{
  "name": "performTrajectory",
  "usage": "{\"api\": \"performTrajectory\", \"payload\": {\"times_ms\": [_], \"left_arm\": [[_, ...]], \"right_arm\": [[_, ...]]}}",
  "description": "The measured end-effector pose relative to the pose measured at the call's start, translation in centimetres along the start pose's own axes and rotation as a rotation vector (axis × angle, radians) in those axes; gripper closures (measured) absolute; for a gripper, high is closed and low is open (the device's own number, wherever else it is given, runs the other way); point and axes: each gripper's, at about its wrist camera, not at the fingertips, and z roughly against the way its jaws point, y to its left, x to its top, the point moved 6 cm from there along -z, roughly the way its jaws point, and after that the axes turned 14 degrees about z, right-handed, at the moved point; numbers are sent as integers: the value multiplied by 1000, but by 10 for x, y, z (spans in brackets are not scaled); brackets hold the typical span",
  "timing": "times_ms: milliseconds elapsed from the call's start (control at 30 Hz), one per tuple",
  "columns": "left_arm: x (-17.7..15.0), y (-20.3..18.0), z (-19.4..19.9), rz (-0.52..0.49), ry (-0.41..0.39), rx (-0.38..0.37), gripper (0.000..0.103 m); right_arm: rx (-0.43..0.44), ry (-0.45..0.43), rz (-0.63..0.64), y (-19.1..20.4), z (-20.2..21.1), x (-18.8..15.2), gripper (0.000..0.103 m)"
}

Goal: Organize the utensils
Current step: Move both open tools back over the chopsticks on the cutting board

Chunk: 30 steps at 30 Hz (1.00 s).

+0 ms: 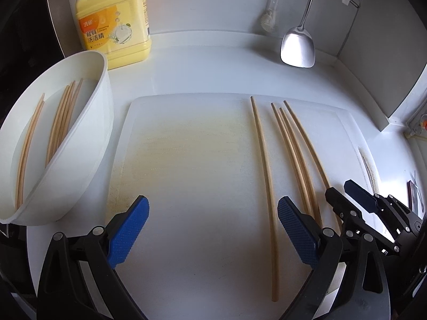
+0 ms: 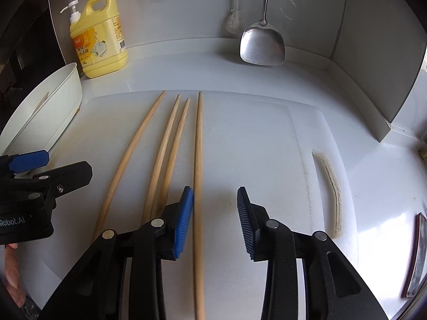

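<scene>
My right tool (image 2: 215, 220) straddles the rightmost chopstick (image 2: 198, 186) on the cutting board (image 2: 253, 138), jaws spread, not gripping. My left tool (image 1: 213, 232) hangs wide apart; more chopsticks (image 1: 60, 122) sit in the white tub (image 1: 88, 138).

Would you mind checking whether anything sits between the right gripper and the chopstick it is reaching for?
Nothing visible does. The rightmost chopstick already lies between the open pads of the right gripper on the white cutting board, close beside one blue pad. The other three chopsticks lie outside the jaws.
</scene>
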Motion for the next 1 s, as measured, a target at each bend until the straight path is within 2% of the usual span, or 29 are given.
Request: {"api": "performTrajectory", "payload": {"times_ms": [467, 767, 867, 1000], "left_arm": [[-5, -19, -22, -55, 3, 44, 8], [-4, -19, -30, -46, 2, 56, 7], [-2, -17, -32, -37, -8, 52, 7], [-3, -20, -30, -37, -14, 49, 11]], "right_arm": [[-44, 15, -60, -37, 0, -12, 71], [-28, 17, -34, -36, -5, -8, 70], [-18, 16, -18, -34, -9, -4, 66], [-10, 4, 2, -31, -12, 0, 65]]}}
